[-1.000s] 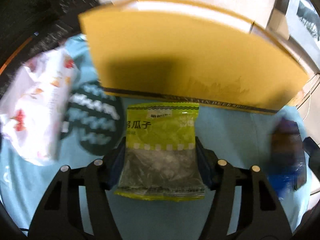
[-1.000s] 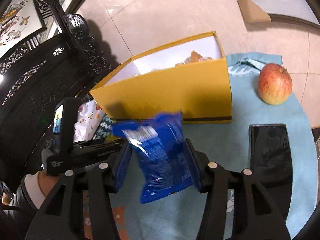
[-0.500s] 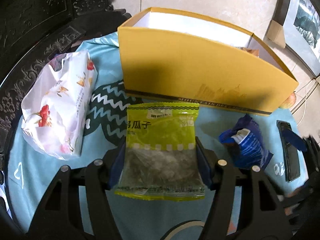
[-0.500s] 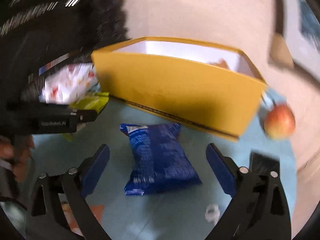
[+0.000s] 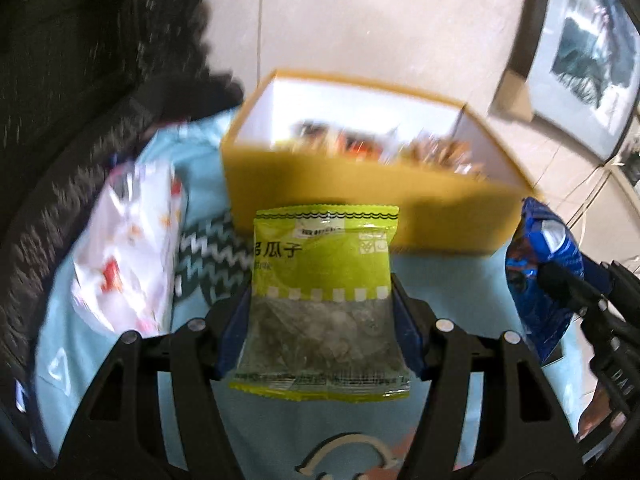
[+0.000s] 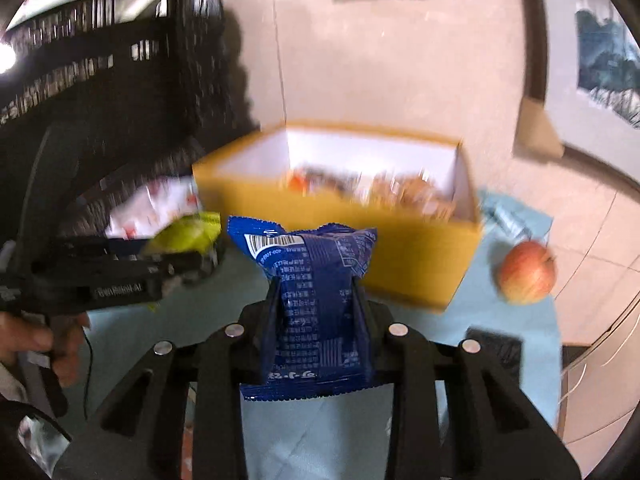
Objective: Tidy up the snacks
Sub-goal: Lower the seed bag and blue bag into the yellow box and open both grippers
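In the left wrist view a green seed packet point(image 5: 320, 256) stands upright between the fingers of my left gripper point(image 5: 320, 314), which is shut on its lower half. In the right wrist view my right gripper point(image 6: 316, 312) is closing its jaws on a blue snack packet point(image 6: 316, 276). The pads pinch its middle and it hangs off the cloth. Behind both packets stands an open yellow box point(image 6: 400, 256) with white inner walls and several snacks inside. The blue packet point(image 5: 536, 280) also shows at the right of the left wrist view.
A white flowered packet point(image 5: 128, 248) lies on the light blue cloth point(image 5: 100, 360) left of the box. A red apple point(image 6: 527, 272) and a dark phone point(image 6: 494, 348) lie on the right. Dark carved furniture stands behind at left. A hand point(image 6: 24, 340) holds the left gripper.
The right gripper, open around the blue packet lying on the cloth, has shut on it and lifted it. Both grippers have risen, so the box's inside now shows.
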A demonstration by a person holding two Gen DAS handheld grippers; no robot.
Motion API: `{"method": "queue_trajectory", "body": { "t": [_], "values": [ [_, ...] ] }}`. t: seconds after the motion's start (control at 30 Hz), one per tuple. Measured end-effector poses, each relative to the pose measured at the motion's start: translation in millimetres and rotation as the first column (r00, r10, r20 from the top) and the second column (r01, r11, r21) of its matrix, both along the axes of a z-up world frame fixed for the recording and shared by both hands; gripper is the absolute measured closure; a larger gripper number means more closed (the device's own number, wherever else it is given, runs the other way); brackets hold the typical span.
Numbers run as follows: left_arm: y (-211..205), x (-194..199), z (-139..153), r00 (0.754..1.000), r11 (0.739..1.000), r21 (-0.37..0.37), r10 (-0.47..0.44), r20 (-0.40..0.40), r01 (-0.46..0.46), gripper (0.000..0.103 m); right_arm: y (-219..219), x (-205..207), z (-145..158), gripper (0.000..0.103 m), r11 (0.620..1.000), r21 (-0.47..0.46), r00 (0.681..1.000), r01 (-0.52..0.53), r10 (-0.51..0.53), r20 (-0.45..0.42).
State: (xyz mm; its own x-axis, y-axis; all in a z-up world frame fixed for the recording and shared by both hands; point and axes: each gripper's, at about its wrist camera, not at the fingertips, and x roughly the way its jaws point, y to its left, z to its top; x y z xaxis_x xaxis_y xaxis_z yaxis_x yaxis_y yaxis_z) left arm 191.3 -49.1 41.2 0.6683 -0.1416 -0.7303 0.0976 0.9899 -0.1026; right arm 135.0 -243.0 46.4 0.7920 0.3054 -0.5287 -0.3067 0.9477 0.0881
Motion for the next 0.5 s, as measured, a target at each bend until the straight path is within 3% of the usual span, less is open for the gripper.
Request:
{"method": "queue_trajectory", "body": {
  "t": [0.2,0.4,0.43,0.47,0.5],
  "values": [
    [-16.2,32.0,44.7,0.998,1.000,-0.001,-0.030,0.064,0.031,0.039,-17.4,23.8,43.0,0.070,0.995,0.041,0.990,0.089,-0.093,0.102],
    [-32.2,99.9,54.9,0.995,0.999,-0.025,-0.018,0.095,0.021,0.037,-25.8,84.4,37.3,0.068,0.977,0.081,0.966,0.197,-0.207,0.153],
    [-35.4,116.7,51.6,0.995,0.999,-0.039,0.004,0.095,0.000,0.027,-27.8,91.1,36.0,0.063,0.973,0.095,0.961,0.210,-0.224,0.165],
    [-35.2,124.1,49.2,0.995,0.999,-0.042,0.024,0.097,-0.020,0.011,-29.4,103.5,28.8,0.036,0.965,0.092,0.953,0.247,-0.259,0.156],
    [-35.5,129.1,46.0,0.993,0.997,-0.033,0.071,0.100,-0.068,0.006,-29.2,108.3,23.2,0.026,0.958,0.077,0.948,0.278,-0.286,0.141]
  ]
}}
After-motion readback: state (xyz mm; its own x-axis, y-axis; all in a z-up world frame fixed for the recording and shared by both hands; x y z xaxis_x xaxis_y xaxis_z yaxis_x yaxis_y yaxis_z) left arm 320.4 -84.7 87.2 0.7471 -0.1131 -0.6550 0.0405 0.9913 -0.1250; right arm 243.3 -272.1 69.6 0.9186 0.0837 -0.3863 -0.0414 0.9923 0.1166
